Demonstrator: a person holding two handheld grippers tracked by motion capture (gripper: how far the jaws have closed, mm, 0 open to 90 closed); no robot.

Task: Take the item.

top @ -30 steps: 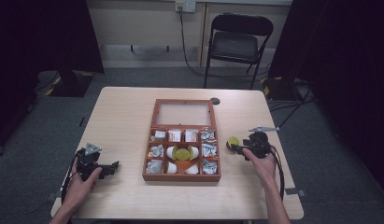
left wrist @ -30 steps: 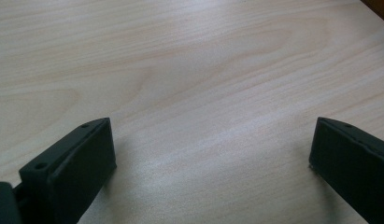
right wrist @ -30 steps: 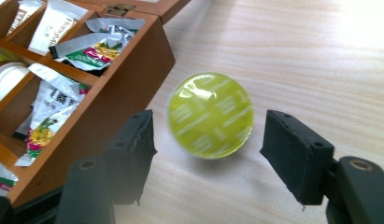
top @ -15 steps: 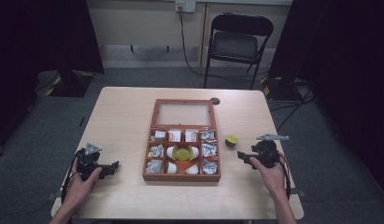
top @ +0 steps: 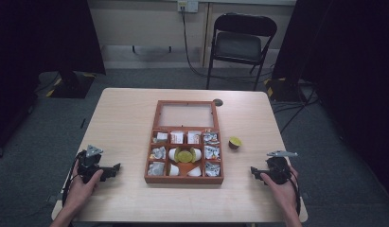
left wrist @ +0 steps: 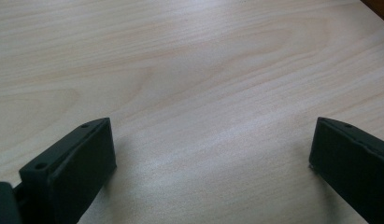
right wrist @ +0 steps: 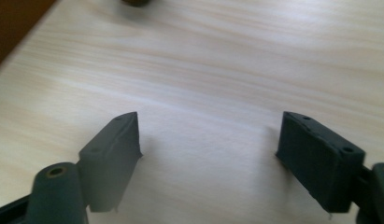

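High view: red-brown wooden compartment box (top: 185, 178) at centre; small brown capsule with yellow-green lid (top: 235, 142) loose on pale wooden table (top: 126, 113), right of box. Left gripper (top: 112, 168) lower left, right gripper (top: 254, 171) lower right.

Left gripper view: jaws spread wide, empty, over bare table.

Right gripper view: jaws parted, empty; capsule at top edge. Risk: round capsule rolling off if nudged.

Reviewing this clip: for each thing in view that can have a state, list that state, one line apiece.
Left tongs: open, nothing between the jaws, low over the table.
Right tongs: open, nothing held, near the table's right front.
Wooden box: open, lid laid back flat, compartments hold packets and pods.
Yellow-topped pod: upright on the table, right of the box, apart from it.
Folding chair: unfolded, unoccupied.
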